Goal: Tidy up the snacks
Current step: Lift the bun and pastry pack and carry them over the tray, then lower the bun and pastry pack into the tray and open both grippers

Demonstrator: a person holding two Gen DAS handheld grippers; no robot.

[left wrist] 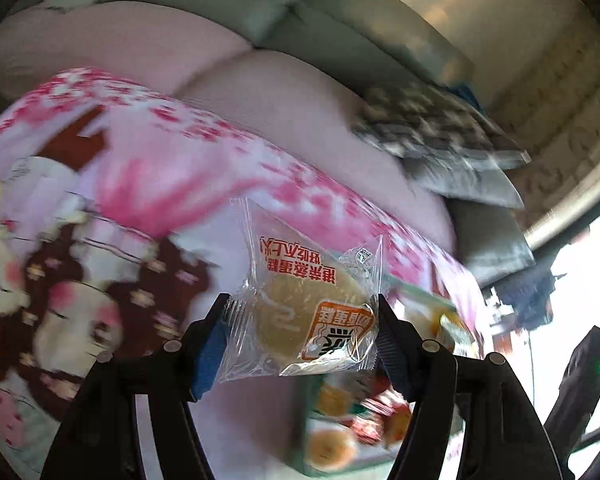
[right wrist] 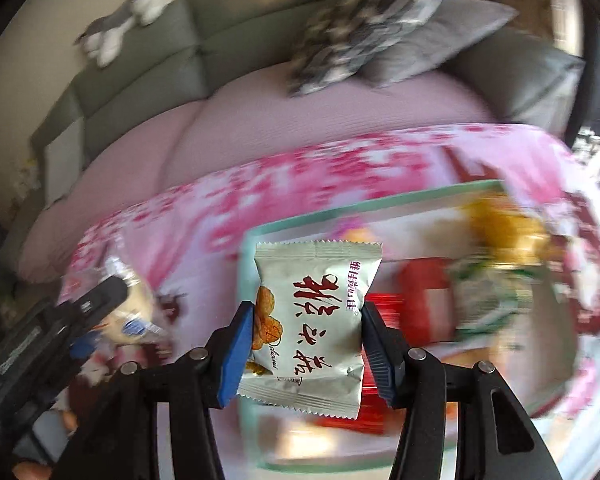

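My left gripper (left wrist: 300, 332) is shut on a clear packet with a round yellow cake (left wrist: 304, 308) and holds it above the pink patterned tablecloth (left wrist: 148, 168). My right gripper (right wrist: 304, 324) is shut on a white snack packet with red characters (right wrist: 312, 320) and holds it over the near left part of a green-rimmed tray (right wrist: 380, 204). The tray holds several blurred snacks, among them red packets (right wrist: 420, 292) and a yellow one (right wrist: 500, 224). The tray also shows in the left wrist view (left wrist: 420, 292), below and right of the cake. The left gripper with its cake appears in the right wrist view (right wrist: 112, 300), left of the tray.
A pink-covered sofa (right wrist: 300, 112) with a grey back stands behind the table. Grey and patterned cushions (right wrist: 380, 24) lie on it. A plush toy (right wrist: 124, 28) rests on the sofa back. The background is motion-blurred.
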